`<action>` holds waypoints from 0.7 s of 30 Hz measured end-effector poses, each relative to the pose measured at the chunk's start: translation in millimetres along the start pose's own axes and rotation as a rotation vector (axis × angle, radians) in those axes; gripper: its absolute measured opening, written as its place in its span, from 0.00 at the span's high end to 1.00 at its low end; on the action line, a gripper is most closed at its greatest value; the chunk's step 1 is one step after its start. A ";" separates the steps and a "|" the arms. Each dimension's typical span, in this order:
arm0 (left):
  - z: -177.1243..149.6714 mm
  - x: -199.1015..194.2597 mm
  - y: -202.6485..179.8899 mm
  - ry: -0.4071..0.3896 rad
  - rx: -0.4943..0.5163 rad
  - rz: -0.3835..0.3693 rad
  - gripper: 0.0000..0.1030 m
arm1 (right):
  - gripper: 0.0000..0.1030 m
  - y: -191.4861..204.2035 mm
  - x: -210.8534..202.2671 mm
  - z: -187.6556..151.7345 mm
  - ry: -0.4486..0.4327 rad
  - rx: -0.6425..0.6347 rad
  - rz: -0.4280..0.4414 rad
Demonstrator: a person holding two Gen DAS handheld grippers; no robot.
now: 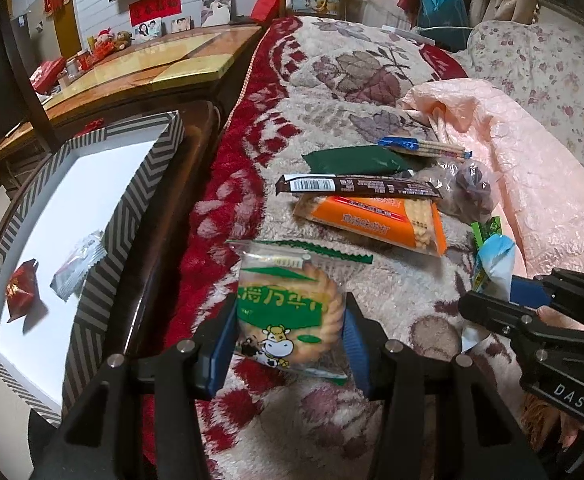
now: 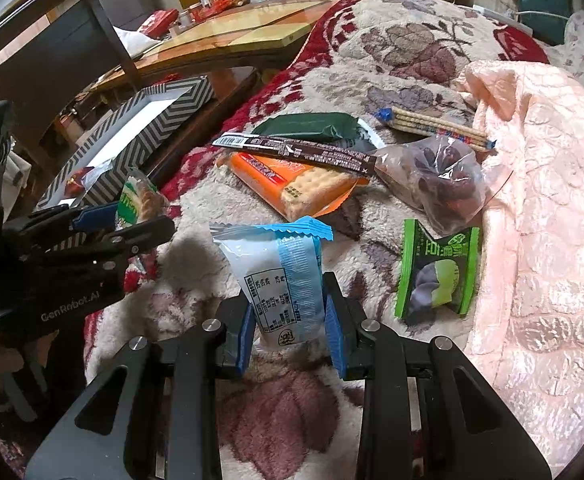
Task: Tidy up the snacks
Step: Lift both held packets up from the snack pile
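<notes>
**Two packets gripped, box waiting off the blanket's left edge**

Left gripper point(image 1: 288, 344) clamped across the sides of a round biscuit packet point(image 1: 288, 312), blue pads pressing the clear wrapper either side of the biscuit, packet lifted clear of the blanket point(image 1: 372, 80). Held by the flanks, probably so the biscuit stays flat and uncrushed on the way over.

Right gripper point(image 2: 294, 332) closed tight on the lower end of a blue-and-white packet point(image 2: 280, 272), which stands upright with its crimped top fanned above the jaws. Pinched low, likely because the slack wrapper gives the narrowest bite there.

Zigzag-patterned box point(image 1: 128, 216) just beyond the blanket's left edge, on a dark wooden surface; already inside, a red packet point(image 1: 22, 290) and a silver packet point(image 1: 78, 264). Judged as the destination, so both held packets seem bound there.

Still loose mid-blanket: orange cracker pack point(image 1: 372, 220) under a long brown bar point(image 1: 356, 186), a dark green packet point(image 1: 356, 160) behind, a bag of dark fruit point(image 2: 444, 176), a bright green packet point(image 2: 436, 272) near the pink quilt point(image 2: 540, 200). Sorting roughly a third done by this count.
</notes>
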State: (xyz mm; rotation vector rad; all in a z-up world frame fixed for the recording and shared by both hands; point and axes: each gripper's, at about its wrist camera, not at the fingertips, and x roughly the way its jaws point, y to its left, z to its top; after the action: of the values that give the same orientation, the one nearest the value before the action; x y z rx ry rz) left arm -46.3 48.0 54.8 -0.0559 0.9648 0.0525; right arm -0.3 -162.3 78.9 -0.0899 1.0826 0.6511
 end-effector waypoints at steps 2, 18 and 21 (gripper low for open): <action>-0.7 -2.3 0.0 -0.009 -0.001 0.004 0.50 | 0.71 1.1 -0.7 0.9 0.000 0.005 -0.009; -2.1 -6.2 1.6 -0.022 -0.001 0.011 0.50 | 0.71 7.1 0.7 1.6 0.025 0.001 -0.026; -3.1 -7.0 1.9 -0.024 -0.003 0.010 0.50 | 0.71 8.5 1.4 1.7 0.026 0.000 -0.027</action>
State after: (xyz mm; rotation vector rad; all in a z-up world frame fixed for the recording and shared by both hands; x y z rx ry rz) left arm -52.9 49.5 58.7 -0.0525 0.9415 0.0638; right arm -3.1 -154.2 80.6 -0.1134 1.1050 0.6274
